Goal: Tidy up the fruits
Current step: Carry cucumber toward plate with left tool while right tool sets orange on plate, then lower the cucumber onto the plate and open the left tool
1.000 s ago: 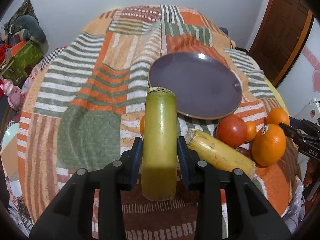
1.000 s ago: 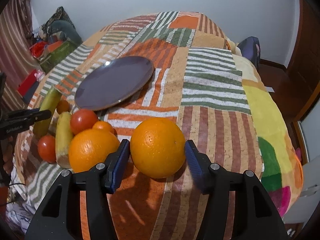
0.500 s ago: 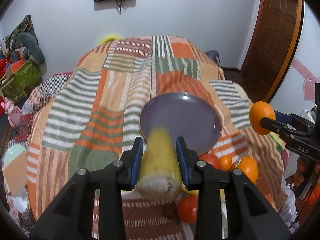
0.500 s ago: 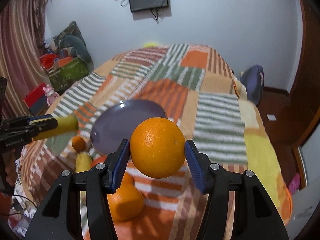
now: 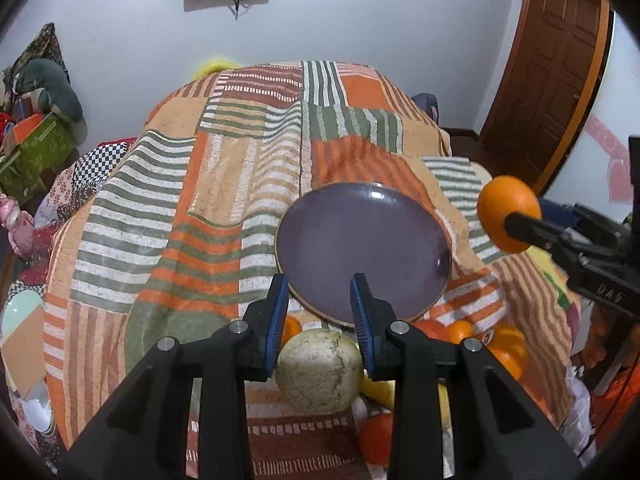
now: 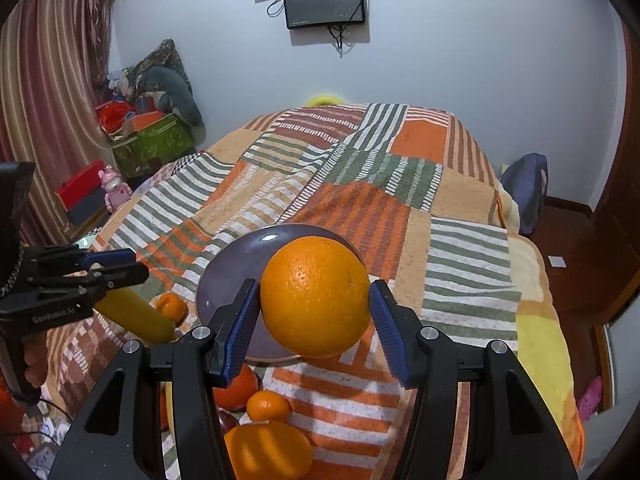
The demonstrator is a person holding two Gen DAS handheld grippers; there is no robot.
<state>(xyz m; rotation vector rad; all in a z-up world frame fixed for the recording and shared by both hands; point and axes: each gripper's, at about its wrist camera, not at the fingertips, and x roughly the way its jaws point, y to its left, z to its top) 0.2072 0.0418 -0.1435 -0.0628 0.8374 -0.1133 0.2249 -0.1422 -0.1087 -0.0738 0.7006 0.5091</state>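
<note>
Right wrist view: the right gripper (image 6: 314, 314) pinches a large orange (image 6: 315, 297) between its blue pads, held in the air above the near rim of the purple plate (image 6: 232, 276). Left wrist view: the left gripper (image 5: 319, 316) pinches a long yellow-green fruit (image 5: 320, 370) low between its pads; its long axis runs along the fingers and down, so only the pale, rough cut end faces the camera, and the right wrist view shows its body slanting down toward the bedspread (image 6: 460, 272). White lettering on the left gripper's body looks like "GenRobot.AI"; the right gripper's body carries letters that look like "DAS". Below the grippers, beside the plate on the patchwork striped bedspread, lie another orange (image 6: 268, 450), two small mandarins (image 6: 268, 405) and tomatoes (image 5: 376, 438). A screen (image 6: 324, 0) hangs on the wall beyond the bed, with a green box (image 6: 150, 144) at the left.
</note>
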